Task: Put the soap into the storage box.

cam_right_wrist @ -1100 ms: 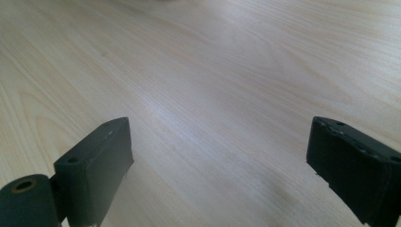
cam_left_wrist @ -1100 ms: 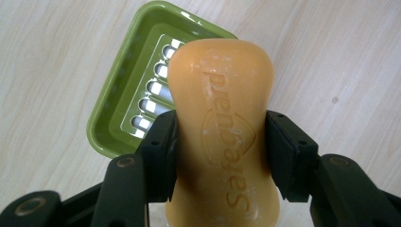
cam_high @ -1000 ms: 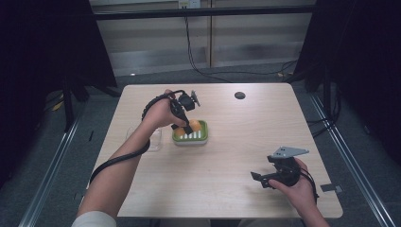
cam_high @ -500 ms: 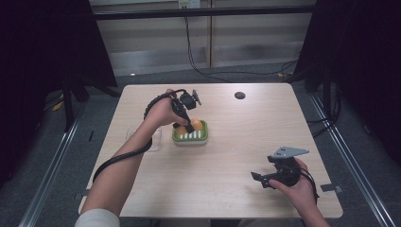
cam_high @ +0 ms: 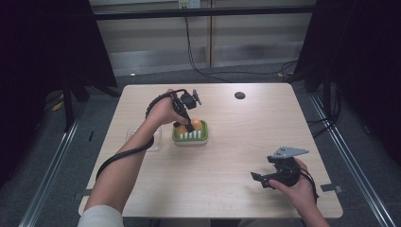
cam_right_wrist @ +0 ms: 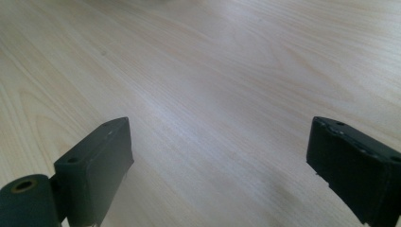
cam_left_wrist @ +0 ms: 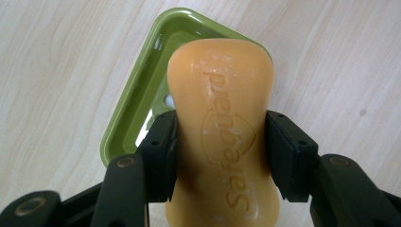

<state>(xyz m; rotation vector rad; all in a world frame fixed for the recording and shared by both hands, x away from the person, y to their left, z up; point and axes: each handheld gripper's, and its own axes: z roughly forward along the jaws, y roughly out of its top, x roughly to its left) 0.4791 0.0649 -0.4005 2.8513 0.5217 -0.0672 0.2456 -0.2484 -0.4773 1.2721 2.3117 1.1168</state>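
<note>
The left gripper [cam_left_wrist: 220,156] is clenched on an orange bar of soap [cam_left_wrist: 222,127], one black jaw pressing on each long side of the bar. The soap has raised letters on its upper face. It hangs over the green soap dish [cam_left_wrist: 137,109], and from the left gripper view I cannot tell if its far end already touches the dish or is a little above it. In the high view the left gripper [cam_high: 185,119] points down into the green soap dish [cam_high: 190,137], and the soap [cam_high: 189,126] sits at the back part of the dish, toward the far side of the table [cam_high: 227,189].

A clear lid or tray [cam_high: 142,139] lies flat on the table just beside the dish, on its left side.

The right gripper [cam_high: 265,179] is well apart from the dish, near the front right corner of the table. Its jaws are spread wide and hold nothing; between them the right gripper view shows bare light wood [cam_right_wrist: 222,118].

A small dark round spot [cam_high: 239,95] is on the table behind the dish, to the right.
</note>
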